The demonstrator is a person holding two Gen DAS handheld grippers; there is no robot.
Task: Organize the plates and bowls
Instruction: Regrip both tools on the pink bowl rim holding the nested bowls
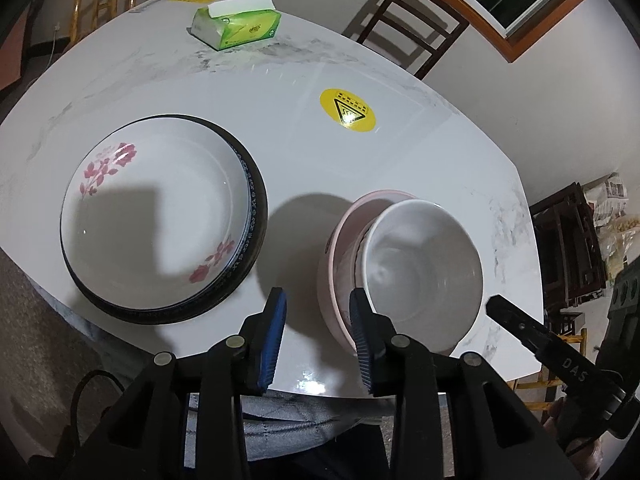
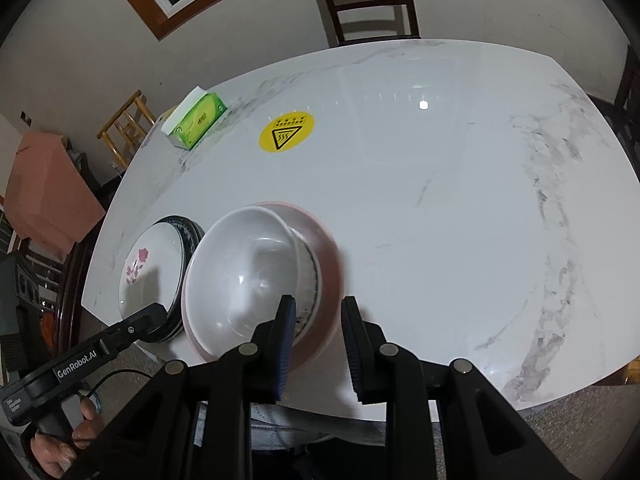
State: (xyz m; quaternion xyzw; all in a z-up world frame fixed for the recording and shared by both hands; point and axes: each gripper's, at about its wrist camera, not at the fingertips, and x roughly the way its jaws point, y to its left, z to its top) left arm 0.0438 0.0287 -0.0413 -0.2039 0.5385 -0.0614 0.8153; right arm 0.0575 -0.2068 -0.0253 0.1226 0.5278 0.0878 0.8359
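Note:
A white plate with pink flowers (image 1: 156, 220) lies on top of a dark-rimmed plate (image 1: 256, 200) at the table's near left; the stack also shows in the right wrist view (image 2: 148, 272). A white bowl (image 1: 424, 272) sits nested in a pink bowl (image 1: 340, 248) at the near right, also seen in the right wrist view (image 2: 248, 272) with the pink bowl (image 2: 324, 248) under it. My left gripper (image 1: 318, 316) is open and empty, just in front of the bowls. My right gripper (image 2: 318, 320) is open and empty, its jaws at the bowls' near right side.
A green tissue pack (image 1: 236, 20) lies at the far side of the white marble table (image 2: 440, 208). A round yellow warning sticker (image 1: 348, 110) is on the tabletop. Dark wooden chairs (image 2: 368, 0) stand around the table. The table's near edge is right below both grippers.

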